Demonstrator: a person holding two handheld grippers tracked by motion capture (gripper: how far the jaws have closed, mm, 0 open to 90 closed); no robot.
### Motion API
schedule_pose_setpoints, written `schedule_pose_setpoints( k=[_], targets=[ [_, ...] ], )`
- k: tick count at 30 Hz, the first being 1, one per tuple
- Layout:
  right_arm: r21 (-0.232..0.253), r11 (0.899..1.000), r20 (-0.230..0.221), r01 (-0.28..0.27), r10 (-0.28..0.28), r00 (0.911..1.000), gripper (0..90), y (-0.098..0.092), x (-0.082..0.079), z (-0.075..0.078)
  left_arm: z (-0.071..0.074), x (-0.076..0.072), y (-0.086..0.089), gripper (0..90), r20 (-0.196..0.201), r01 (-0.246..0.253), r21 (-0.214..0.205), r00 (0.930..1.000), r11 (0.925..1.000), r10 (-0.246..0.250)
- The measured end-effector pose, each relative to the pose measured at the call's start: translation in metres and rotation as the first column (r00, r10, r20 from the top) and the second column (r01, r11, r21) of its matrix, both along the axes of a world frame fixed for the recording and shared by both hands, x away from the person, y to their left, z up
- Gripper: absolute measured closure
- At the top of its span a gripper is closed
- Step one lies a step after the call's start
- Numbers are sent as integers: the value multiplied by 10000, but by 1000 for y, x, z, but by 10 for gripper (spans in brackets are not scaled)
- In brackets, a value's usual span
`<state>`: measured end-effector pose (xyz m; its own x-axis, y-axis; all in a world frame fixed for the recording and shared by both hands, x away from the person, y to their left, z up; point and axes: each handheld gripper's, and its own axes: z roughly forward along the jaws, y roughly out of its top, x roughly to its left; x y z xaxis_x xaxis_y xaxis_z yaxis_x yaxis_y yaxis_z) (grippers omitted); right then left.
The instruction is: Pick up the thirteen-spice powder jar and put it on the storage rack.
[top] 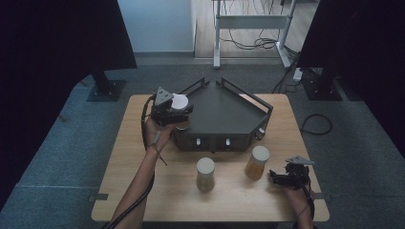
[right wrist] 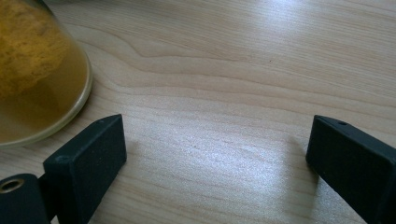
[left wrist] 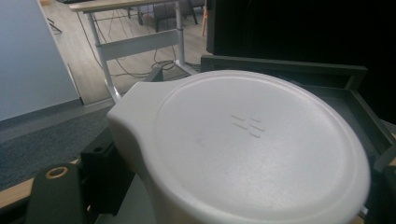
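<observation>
Right now I have my left gripper (top: 173, 113) clamped on a white-lidded jar (top: 179, 102), holding it at the left front corner of the dark tray (top: 224, 114), just beside the tray's rim. From above, the jar's white lid covers the body, so I cannot tell from there what is inside it.

Two more jars stand on the wooden table (top: 143, 157) in front of the tray. The middle jar (top: 206, 174) has a pale lid and light, beige contents. The orange jar (top: 257, 162) sits to its right, nearer the tray's front wall, and holds something orange-yellow. The tray itself looks bare inside, with two small white knobs on its front face.

My right gripper (top: 276, 178) rests on the table well in front of the tray's right end, just beside the orange jar, its jaws spread wide with nothing between them.

The left gripper view gives me what the high view cannot: the lid (left wrist: 252, 140) close up, smooth and white with a small embossed mark of short bars, and the tray's wall (left wrist: 280, 65) behind it. The right gripper view shows the orange jar's clear glass base (right wrist: 37, 79) and lumpy yellow powder inside, standing apart from the left jaw, with bare wood grain between both jaws.
</observation>
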<state>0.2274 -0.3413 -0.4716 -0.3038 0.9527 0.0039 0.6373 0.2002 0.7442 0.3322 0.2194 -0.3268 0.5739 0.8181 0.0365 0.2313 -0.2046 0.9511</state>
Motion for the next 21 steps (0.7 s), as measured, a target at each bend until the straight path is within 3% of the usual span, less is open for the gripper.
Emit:
schedule_pose_setpoints(
  k=[21],
  targets=[
    [-2, 10000, -8, -28, 28, 10000, 41, 0, 0, 0, -7, 21, -19, 195, -60, -467, 256, 9989, 9986, 468]
  ],
)
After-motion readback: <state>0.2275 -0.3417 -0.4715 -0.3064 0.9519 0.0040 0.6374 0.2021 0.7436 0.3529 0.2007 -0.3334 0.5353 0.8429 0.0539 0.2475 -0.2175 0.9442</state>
